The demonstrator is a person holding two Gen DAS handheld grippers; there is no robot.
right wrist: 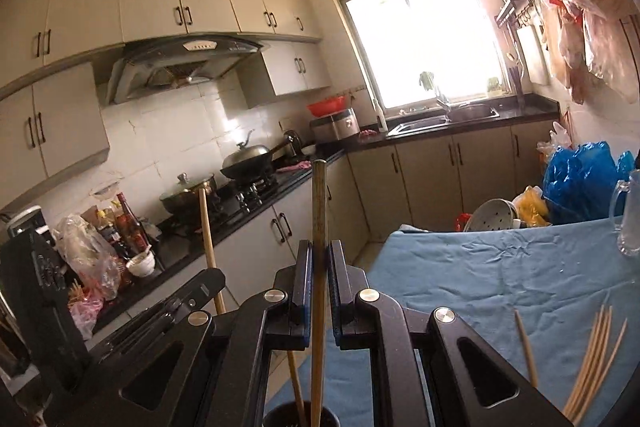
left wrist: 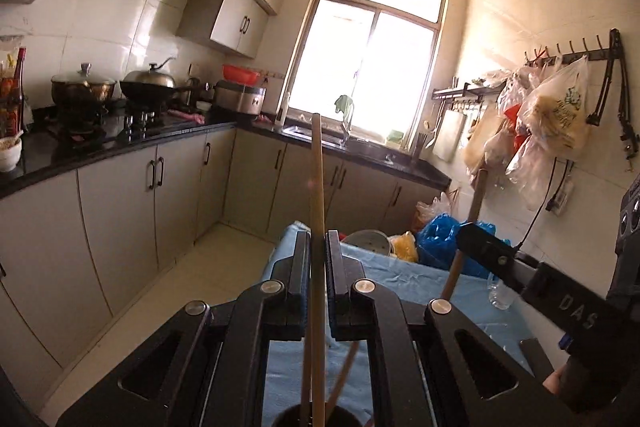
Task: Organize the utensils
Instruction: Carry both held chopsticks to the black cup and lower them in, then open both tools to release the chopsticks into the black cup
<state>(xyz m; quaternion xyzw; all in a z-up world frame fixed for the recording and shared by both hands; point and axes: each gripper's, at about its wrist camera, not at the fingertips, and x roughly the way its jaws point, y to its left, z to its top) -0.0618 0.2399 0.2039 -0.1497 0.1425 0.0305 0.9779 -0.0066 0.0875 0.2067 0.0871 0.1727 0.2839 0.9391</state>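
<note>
My left gripper (left wrist: 318,255) is shut on an upright wooden chopstick (left wrist: 317,187) whose lower end reaches into a dark round holder (left wrist: 316,418) at the bottom edge. My right gripper (right wrist: 319,263) is shut on another upright wooden chopstick (right wrist: 319,219), its lower end in the same dark holder (right wrist: 300,415). The right gripper also shows in the left wrist view (left wrist: 480,247), holding its chopstick (left wrist: 472,219). The left gripper's chopstick (right wrist: 208,239) shows in the right wrist view. Several loose chopsticks (right wrist: 592,359) lie on the blue cloth (right wrist: 500,267).
A glass mug (right wrist: 628,219) and a plastic bottle (left wrist: 500,291) stand on the blue-covered table. A white colander (right wrist: 494,215) and blue bags (right wrist: 580,175) sit beyond it. Black counters (left wrist: 120,143) with pots, a stove and a sink run along the walls. Bags hang on the right wall.
</note>
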